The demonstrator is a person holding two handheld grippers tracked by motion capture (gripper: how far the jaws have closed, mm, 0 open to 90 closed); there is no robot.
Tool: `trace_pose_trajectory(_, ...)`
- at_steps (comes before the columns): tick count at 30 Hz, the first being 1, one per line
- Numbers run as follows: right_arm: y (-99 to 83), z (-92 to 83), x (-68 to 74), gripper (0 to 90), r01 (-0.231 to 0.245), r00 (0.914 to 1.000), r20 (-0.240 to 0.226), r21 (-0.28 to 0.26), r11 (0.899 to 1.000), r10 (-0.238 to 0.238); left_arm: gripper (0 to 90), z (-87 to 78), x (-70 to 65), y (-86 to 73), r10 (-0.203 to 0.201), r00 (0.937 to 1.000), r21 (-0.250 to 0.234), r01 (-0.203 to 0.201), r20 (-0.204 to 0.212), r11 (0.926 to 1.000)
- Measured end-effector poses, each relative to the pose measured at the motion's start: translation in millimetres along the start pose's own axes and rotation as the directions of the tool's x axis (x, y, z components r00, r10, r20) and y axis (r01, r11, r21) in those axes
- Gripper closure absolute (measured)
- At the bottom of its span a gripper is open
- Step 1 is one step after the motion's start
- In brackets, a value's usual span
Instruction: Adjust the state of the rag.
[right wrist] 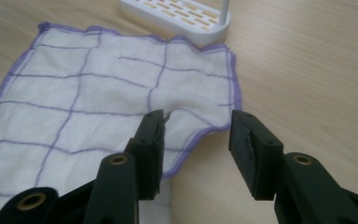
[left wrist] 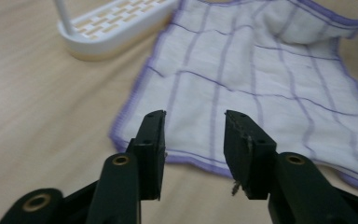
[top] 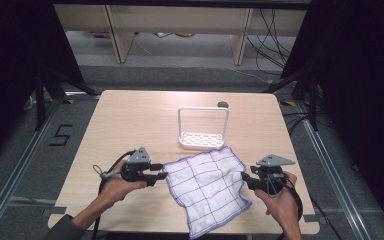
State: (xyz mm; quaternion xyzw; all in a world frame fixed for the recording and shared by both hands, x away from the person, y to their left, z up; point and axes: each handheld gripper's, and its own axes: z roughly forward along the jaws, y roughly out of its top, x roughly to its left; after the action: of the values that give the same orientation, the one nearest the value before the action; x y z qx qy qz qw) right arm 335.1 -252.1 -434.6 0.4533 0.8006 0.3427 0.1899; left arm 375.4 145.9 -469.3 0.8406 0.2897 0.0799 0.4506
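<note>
A white cloth point(top: 207, 185) with purple grid lines lies rumpled on the wooden table point(top: 130, 125), between my two grippers. My left gripper point(top: 162, 175) is at the cloth's left edge. In the left gripper view its jaws point(left wrist: 193, 135) stand open just above the hem of the cloth point(left wrist: 242, 70), with nothing pinched. My right gripper point(top: 245, 180) is at the cloth's right edge. In the right gripper view it is open point(right wrist: 196, 135), with a raised corner of the cloth point(right wrist: 98, 93) lying between and beyond its jaws and no pad pressing on it.
A white rack point(top: 202, 145) with a slotted base and a tall wire hoop stands just behind the cloth; its base is also in the left gripper view point(left wrist: 116, 23) and the right gripper view point(right wrist: 177, 16). A small dark object point(top: 223, 104) sits at the table's far edge.
</note>
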Motion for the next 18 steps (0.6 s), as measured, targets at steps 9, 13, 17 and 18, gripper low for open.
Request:
trace_pose_trajectory(9, -26.4, -14.2, 30.3, 54.0, -0.006, 0.9992, -0.039, -0.011, 1.0, 0.005, 50.8, 0.5, -50.0, -24.0, 0.014, 0.995, 0.02, -0.016, 0.099, 0.9997)
trace_pose_trajectory(13, -31.5, -12.2, 36.8, 53.1, 0.005, 0.9992, -0.039, 0.004, 1.0, -0.005, 48.3, 9.9, -61.9, -25.7, 0.032, 0.9924, 0.039, -0.037, 0.119, 0.9986)
trace_pose_trajectory(17, -33.4, -11.3, 39.6, 53.1, 0.021, 0.9992, -0.035, 0.007, 1.0, -0.02, 46.4, 13.9, -64.1, -24.6, 0.022, 0.9937, 0.051, -0.027, 0.11, 0.9983)
trace_pose_trajectory(18, -33.8, -10.8, 40.0, 53.1, 0.023, 0.9991, -0.036, 0.004, 1.0, -0.023, 46.2, 15.1, -65.5, -24.8, 0.012, 0.9933, 0.04, -0.016, 0.115, 0.9991)
